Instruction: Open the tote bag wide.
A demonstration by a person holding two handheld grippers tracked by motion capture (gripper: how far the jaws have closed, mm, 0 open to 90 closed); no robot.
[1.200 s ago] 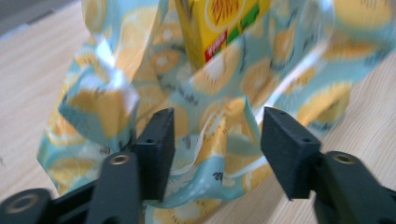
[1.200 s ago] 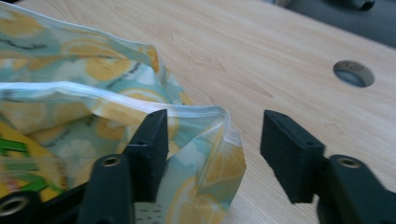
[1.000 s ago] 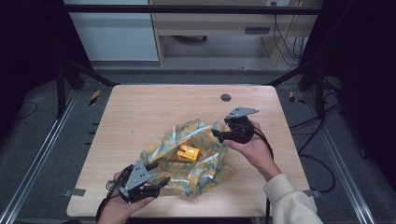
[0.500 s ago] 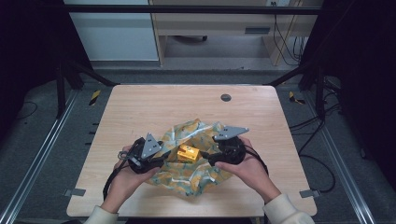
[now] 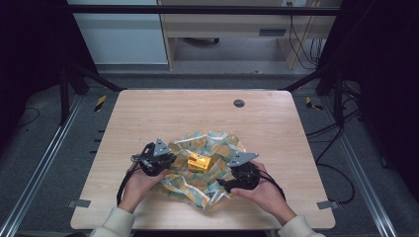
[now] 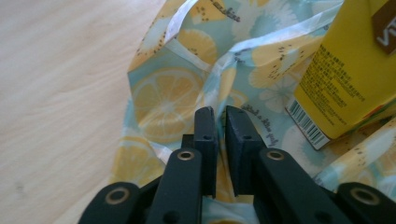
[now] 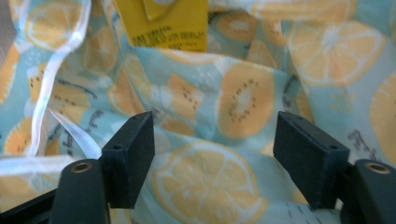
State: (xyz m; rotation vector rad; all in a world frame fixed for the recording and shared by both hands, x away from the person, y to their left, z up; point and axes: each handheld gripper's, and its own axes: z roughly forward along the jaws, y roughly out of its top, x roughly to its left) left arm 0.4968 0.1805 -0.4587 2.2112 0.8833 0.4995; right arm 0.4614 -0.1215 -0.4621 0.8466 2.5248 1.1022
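Both grippers (image 5: 170, 160) nearer, wooden table (image 5: 197, 111)

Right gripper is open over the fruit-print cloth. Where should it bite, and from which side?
Take the raised fold of the fruit-print cloth lying between the open right gripper jaws, coming from the person's side toward the yellow carton. The fold stands up off the table, so it probably pinches more easily than flat cloth.

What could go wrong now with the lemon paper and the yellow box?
1. The left tool has just been closing and looks nearly shut at the edge of the fruit-print wrap; thin wrap may slip out or tear if pulled.
2. The yellow box stands loose on the wrap; a tug might tip it.
3. The right tool is open above a fold, so it may grab extra layers.
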